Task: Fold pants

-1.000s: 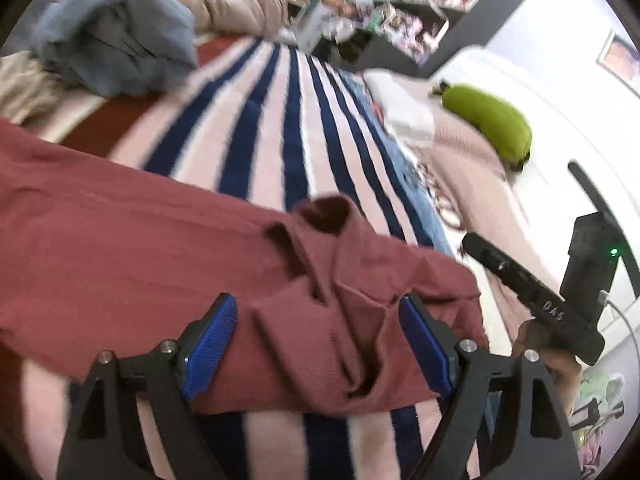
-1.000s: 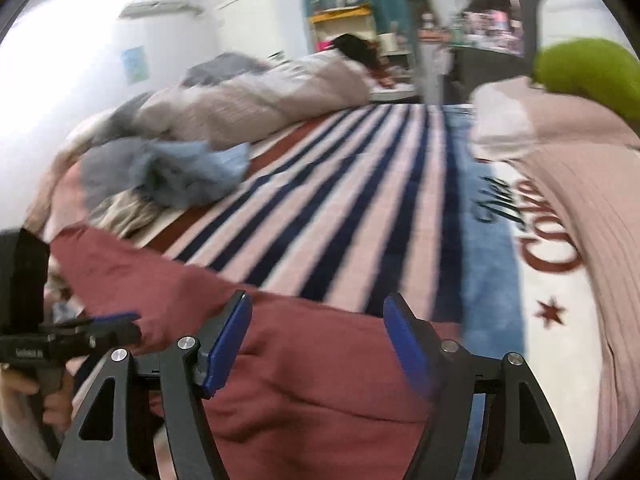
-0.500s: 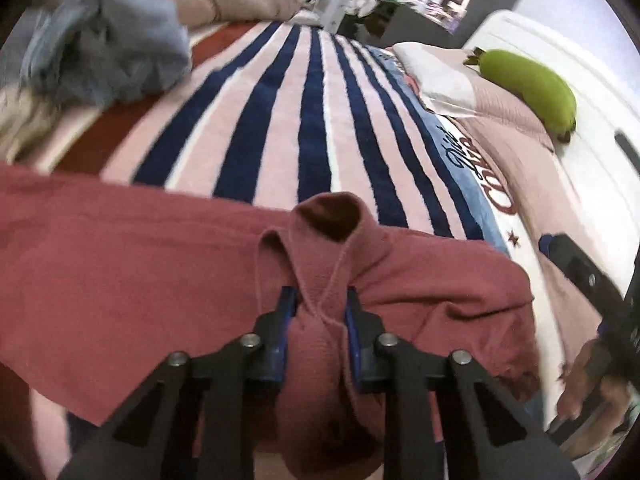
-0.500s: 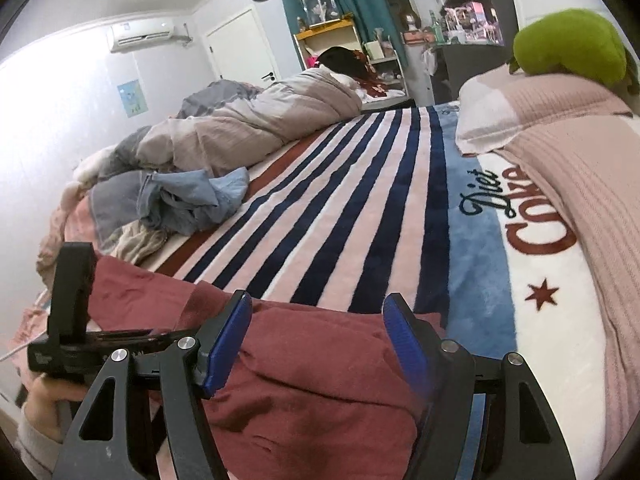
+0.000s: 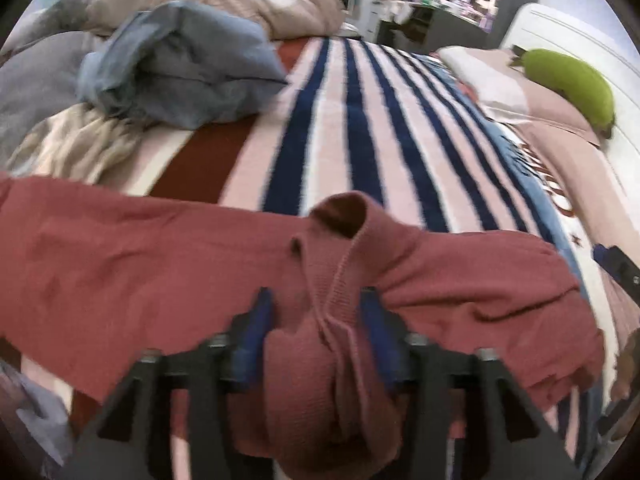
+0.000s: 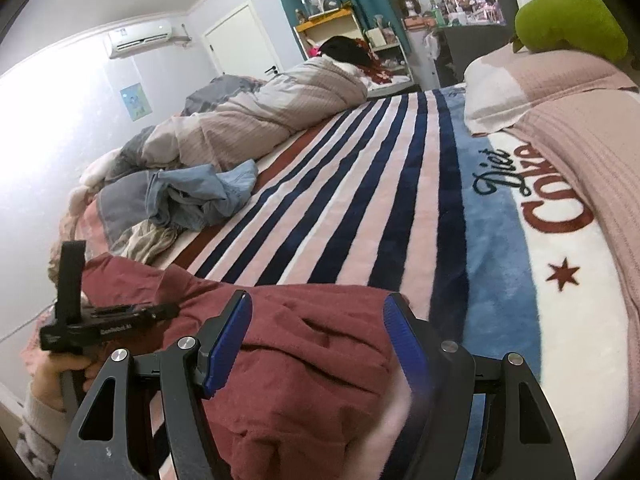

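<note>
Dark red knit pants [image 5: 120, 256] lie across the striped blanket [image 5: 360, 128] near the bed's front edge. My left gripper [image 5: 316, 312] is shut on a bunched fold of the pants, which stands up between its blue pads. In the right wrist view the pants [image 6: 312, 360] lie under my right gripper [image 6: 316, 340], which is open with its blue pads wide apart just over the fabric. The left gripper's body [image 6: 100, 324] shows at the left of that view, held in a hand.
A heap of blue and beige clothes [image 6: 188, 200] lies at the bed's left. A rolled grey-pink duvet [image 6: 260, 120] lies along the far side. A pink cover [image 6: 592, 136], pillow and green plush toy [image 6: 568, 20] are at the right.
My left gripper closed on a fold of the pants and has lifted it a little. My right gripper stayed open over the pants.
</note>
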### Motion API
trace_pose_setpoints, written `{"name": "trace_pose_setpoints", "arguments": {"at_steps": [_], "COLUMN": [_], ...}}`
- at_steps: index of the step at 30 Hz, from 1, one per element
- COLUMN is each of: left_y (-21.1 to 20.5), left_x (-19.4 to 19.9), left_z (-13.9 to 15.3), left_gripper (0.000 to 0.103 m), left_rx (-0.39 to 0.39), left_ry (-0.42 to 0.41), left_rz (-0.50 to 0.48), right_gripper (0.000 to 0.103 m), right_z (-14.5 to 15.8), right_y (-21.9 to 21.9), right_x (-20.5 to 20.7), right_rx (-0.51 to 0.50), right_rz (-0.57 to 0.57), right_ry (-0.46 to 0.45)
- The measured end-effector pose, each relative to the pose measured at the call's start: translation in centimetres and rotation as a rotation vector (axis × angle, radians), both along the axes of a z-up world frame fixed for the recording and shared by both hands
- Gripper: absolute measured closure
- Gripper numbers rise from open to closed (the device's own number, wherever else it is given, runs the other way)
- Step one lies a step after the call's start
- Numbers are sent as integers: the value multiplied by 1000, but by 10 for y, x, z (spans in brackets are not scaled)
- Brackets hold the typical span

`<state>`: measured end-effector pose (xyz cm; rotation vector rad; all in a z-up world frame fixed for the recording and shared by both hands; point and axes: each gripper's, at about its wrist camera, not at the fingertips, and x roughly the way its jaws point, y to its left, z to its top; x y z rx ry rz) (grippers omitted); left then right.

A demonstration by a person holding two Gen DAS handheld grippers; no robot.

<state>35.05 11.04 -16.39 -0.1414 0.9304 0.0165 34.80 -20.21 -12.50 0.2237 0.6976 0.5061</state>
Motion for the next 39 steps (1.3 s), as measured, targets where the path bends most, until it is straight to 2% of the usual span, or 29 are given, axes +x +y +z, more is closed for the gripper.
{"name": "trace_pose_setpoints", "arguments": {"at_steps": [1, 4, 6, 8, 10, 12, 14, 15, 16, 18, 21, 23, 26, 29, 32, 34, 37, 39], "left_y": [3, 8, 7, 0, -5, -10, -9, -9, -14, -17, -13, -11, -11, -6, -8, -11, -21, -31], "left_x": [-2, -9, -17, -27, -30, -32, -32, -34, -36, -45, -40, -38, -33, -33, -39, -46, -43, -31], "left_z": [0, 7, 19, 31, 37, 40, 38, 33, 31, 30, 23, 19, 2, -10, 7, 28, 50, 52], "left_gripper": [34, 34, 34, 34, 34, 34, 34, 34, 34, 34, 34, 34, 34, 34, 34, 34, 34, 34], "left_rx": [16, 15, 39, 21, 15, 57, 28, -32, -59, -66, -84, -76, -14, -38, -22, -22, -60, -88], "left_ry": [-7, -27, -61, -104, -101, -94, -89, -82, -98, -149, -116, -100, -29, 6, -30, -84, -124, -120], "left_rz": [16, 36, 47, -4, -51, -74, -86, -140, -173, -199, -199, -190, -175, -164, -176, -195, -248, -289], "right_gripper": [38, 38, 38, 38, 38, 38, 40, 49, 71, 91, 89, 89, 89, 88, 88, 86, 86, 86], "right_z": [-1, -1, 1, 3, 8, 11, 11, 9, 6, -3, -18, -27, -40, -44, -37, -21, 2, 10], "right_y": [1, 3, 5, 7, 16, 25, 32, 36, 39, 44, 42, 34, 27, 21, 18, 12, 6, 9], "right_x": [0, 0, -1, -4, -13, -21, -27, -29, -33, -39, -46, -49, -55, -62, -64, -63, -55, -41], "right_rx": [-2, -21, -20, -16, -71, -126, -142, -151, -169, -237, -312, -310, -315, -310, -303, -245, -202, -197], "right_rz": [2, 18, 69, 146, 214, 249, 285, 307, 337, 366, 379, 395, 409, 411, 408, 395, 339, 306], "right_ry": [2, 3, 15, 21, 2, -17, -10, -2, 0, 10, 52, 98, 144, 163, 165, 136, 56, 24]}}
